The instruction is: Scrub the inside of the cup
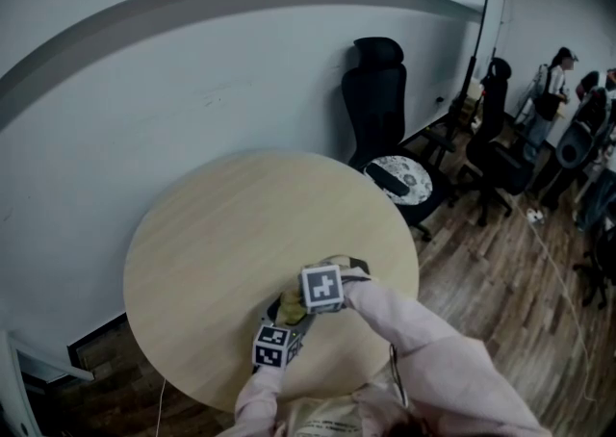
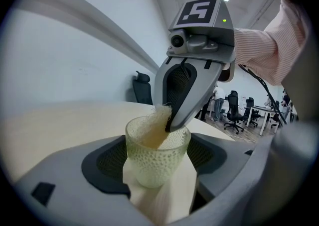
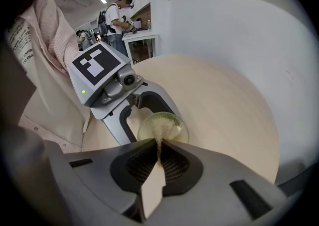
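Cup (image 3: 162, 126) at table's (image 1: 212, 233) 6 o'clock, left gripper (image 2: 158, 170) clamped round it, right gripper (image 3: 158, 146) pinching scrub pad (image 2: 155, 124) inside; prob. light, brittle, slick glass, so grip mid-wall.

cup (image 2: 155, 163) looked pebbled, translucent glass | scrub pad (image 2: 158, 118) looked coarse, fibrous | table (image 1: 221, 223) looked smooth matt wood
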